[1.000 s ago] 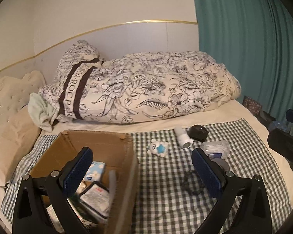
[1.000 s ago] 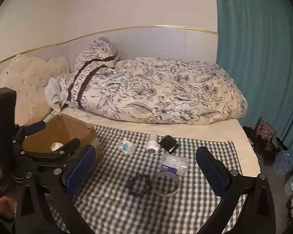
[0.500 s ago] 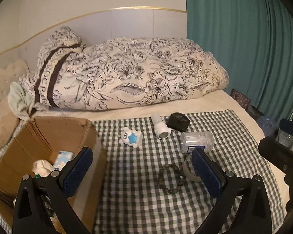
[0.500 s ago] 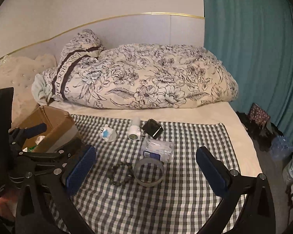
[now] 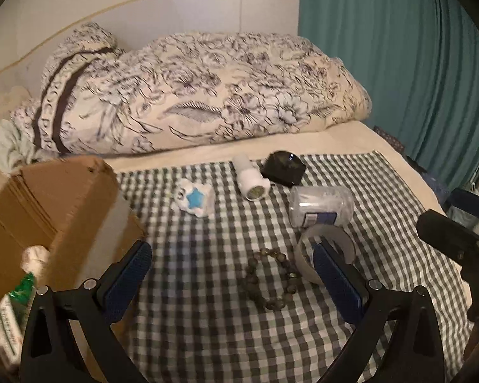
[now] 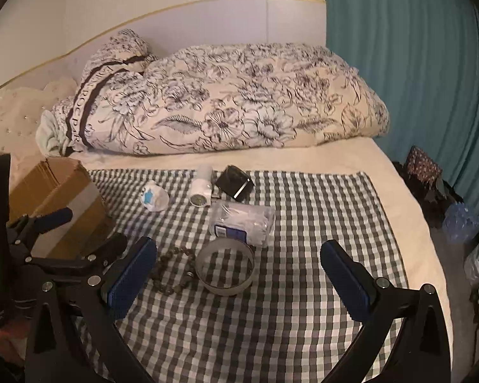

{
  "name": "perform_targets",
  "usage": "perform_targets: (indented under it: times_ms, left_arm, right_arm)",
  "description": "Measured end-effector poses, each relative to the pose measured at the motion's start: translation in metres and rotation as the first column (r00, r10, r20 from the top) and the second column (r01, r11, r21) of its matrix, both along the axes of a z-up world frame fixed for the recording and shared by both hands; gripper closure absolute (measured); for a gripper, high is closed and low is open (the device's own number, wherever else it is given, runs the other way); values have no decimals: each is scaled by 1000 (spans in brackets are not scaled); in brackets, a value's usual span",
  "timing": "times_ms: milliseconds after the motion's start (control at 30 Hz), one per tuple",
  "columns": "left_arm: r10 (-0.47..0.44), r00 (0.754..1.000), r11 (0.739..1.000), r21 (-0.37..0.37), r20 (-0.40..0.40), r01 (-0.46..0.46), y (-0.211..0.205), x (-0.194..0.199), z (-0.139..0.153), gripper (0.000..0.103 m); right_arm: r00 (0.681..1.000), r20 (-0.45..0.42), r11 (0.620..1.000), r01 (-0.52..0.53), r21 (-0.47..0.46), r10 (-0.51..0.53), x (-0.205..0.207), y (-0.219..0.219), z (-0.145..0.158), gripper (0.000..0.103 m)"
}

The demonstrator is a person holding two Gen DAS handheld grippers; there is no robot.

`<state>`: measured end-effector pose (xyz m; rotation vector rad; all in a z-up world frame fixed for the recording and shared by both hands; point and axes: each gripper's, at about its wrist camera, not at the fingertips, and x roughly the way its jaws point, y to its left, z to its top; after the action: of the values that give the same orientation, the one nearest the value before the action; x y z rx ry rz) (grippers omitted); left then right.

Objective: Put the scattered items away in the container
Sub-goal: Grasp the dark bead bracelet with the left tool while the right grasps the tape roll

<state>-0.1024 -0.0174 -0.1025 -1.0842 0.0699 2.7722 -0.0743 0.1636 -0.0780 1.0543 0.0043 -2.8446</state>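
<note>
Now hovering wide-fingered, empty: left gripper (image 5: 230, 277) over bead bracelet (image 5: 271, 279), right gripper (image 6: 239, 276) over tape roll (image 6: 225, 266). Possibly risking both grippers colliding, reaching toward touching items.

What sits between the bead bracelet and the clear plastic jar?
The tape roll sits between the dark bead bracelet and the clear plastic jar lying on its side, best seen in the right wrist view.
</note>
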Motion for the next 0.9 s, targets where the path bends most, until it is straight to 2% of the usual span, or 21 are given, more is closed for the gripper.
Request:
perform_targets:
  times_ms: [467,667,900]
  left_arm:
    - [-36,997,999,-26,72,38,14,-16,-53,0]
    - [-52,995,998,-42,85,55,23,-19,-67,4]
    - [-63,991,997,-34,120,68,30,-26,-87,4]
  right_arm:
    - [995,99,1000,4,-18,-2,-31,8,-43,0]
    - [993,120,1000,7,-5,-7,-44,7,-58,0]
    - [986,163,1000,14,-4,-13,-61,7,-77,1]
